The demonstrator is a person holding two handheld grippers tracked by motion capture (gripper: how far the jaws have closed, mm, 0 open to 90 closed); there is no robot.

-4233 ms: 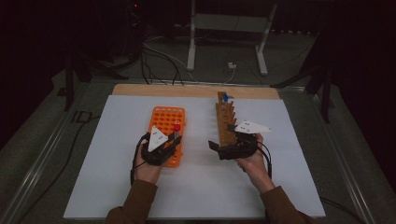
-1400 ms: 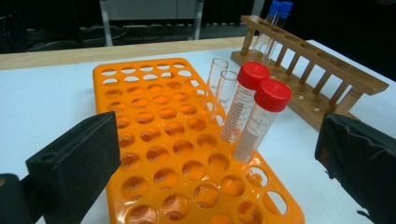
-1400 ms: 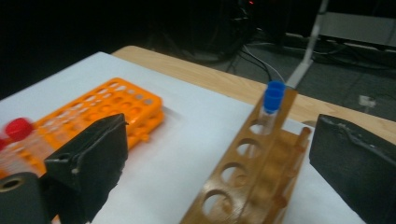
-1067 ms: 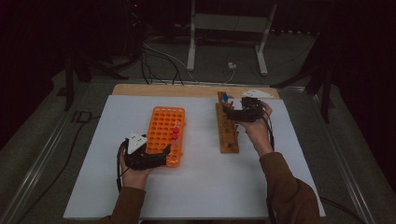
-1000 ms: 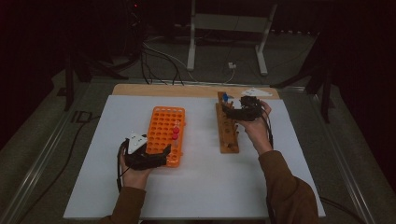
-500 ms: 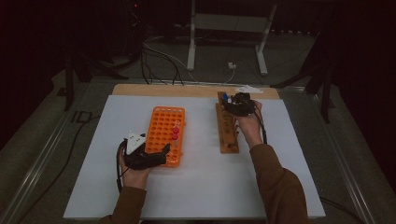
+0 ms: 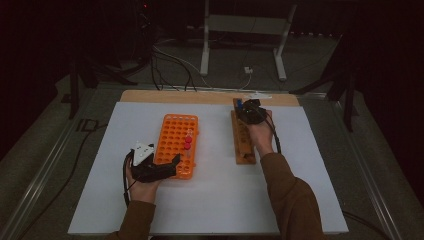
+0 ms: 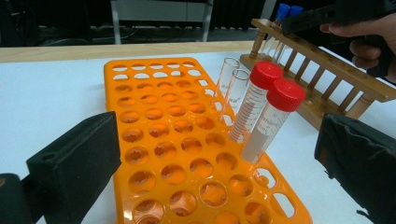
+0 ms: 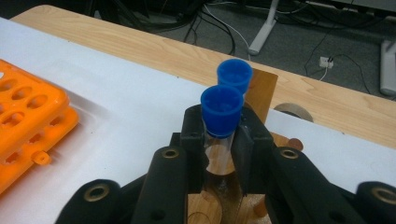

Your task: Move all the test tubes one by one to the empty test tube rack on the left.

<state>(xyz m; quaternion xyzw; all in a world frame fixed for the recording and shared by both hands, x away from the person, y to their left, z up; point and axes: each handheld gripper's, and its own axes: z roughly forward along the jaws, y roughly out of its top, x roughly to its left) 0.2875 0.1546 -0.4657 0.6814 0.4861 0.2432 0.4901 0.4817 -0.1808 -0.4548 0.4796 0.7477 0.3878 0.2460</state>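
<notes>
Your right hand-held gripper (image 9: pixel 218 140) has just closed on the nearer blue-capped tube (image 9: pixel 221 114), still seated in the wooden rack (image 7: pixel 243 142) at upper right. Your left hand-held gripper (image 8: pixel 219 163) stands spread at the orange rack (image 8: pixel 154 140); two red-capped tubes (image 8: pixel 268 116) sit there, so transfer remains.

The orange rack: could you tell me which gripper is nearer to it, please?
Left. The left gripper straddles the orange rack's near corner, jaws open; the right gripper is shut on a blue-capped tube at the wooden rack.

white-topped table (image 7: pixel 210 210) with orange tube rack (image 7: pixel 176 144) and wooden tube rack (image 7: pixel 243 142) side by side

Bare mat (image 7: pixel 215 200) between racks
</notes>
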